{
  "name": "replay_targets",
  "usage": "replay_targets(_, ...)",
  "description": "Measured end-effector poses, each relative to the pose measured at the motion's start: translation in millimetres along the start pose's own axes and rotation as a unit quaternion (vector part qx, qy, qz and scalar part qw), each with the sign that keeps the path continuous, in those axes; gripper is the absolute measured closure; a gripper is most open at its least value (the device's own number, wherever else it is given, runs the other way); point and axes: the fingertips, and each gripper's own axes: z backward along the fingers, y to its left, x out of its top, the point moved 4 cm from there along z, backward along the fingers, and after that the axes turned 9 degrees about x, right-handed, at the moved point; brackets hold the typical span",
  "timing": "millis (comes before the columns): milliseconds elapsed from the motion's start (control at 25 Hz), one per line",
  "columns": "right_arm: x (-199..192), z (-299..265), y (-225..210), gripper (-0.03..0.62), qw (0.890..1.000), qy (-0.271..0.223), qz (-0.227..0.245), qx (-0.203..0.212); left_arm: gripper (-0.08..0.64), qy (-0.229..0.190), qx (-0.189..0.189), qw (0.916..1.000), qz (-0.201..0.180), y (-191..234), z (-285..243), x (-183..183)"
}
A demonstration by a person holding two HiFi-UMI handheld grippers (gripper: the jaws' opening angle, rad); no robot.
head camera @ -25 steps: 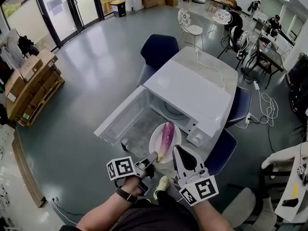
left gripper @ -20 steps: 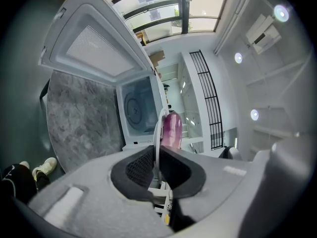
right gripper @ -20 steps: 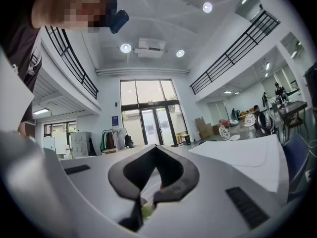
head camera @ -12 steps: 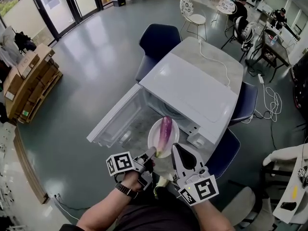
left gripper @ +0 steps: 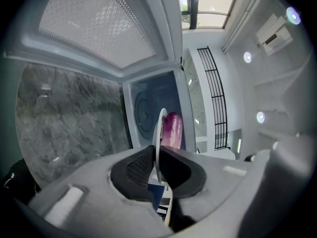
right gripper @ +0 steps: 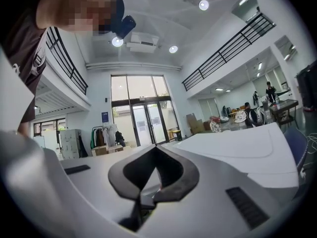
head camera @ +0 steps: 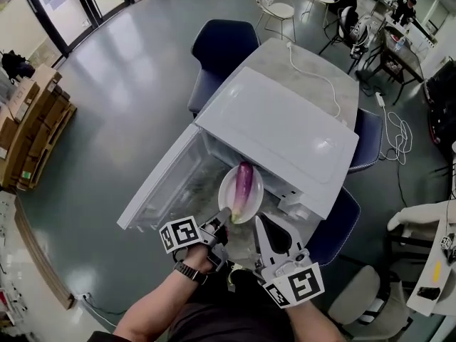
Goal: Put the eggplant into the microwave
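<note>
A purple eggplant point(head camera: 244, 183) lies on a white plate point(head camera: 230, 191) held just in front of the open white microwave point(head camera: 278, 130). My left gripper point(head camera: 224, 215) is shut on the plate's near rim. In the left gripper view the plate point(left gripper: 159, 133) stands edge-on between the pads, with the eggplant point(left gripper: 173, 128) beyond it and the microwave cavity point(left gripper: 146, 110) behind. My right gripper point(head camera: 261, 222) hovers just right of the plate, touching nothing. The right gripper view shows my right gripper point(right gripper: 156, 166) shut and empty, with the microwave's top point(right gripper: 237, 148) ahead.
The microwave door point(head camera: 158, 184) hangs open toward the left, over the marble table's edge. A white cable point(head camera: 313, 77) runs across the table behind the microwave. Blue chairs point(head camera: 229, 48) stand around the table, one close at the right point(head camera: 335, 223).
Both grippers have moved forward and down toward the microwave opening. The plate with the eggplant has come along in the left gripper, nearer the cavity.
</note>
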Motion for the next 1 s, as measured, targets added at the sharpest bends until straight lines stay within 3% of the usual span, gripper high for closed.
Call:
replay_targets(480, -57.2, -24.9, -25.1, 0.592, 1.0, -0.001, -0.012, -0.029, 0.535, 0.016, -0.005, 0.9999, -0.004, 35.5, -69.2, 27.9)
replay_targets(1000, -77.9, -27.5, -48.6, 0.592, 0.999, -0.002, -0.018, -0.046, 0.535, 0.019, 0.0, 0.9998, 0.007, 51.4, -119.2, 42.3)
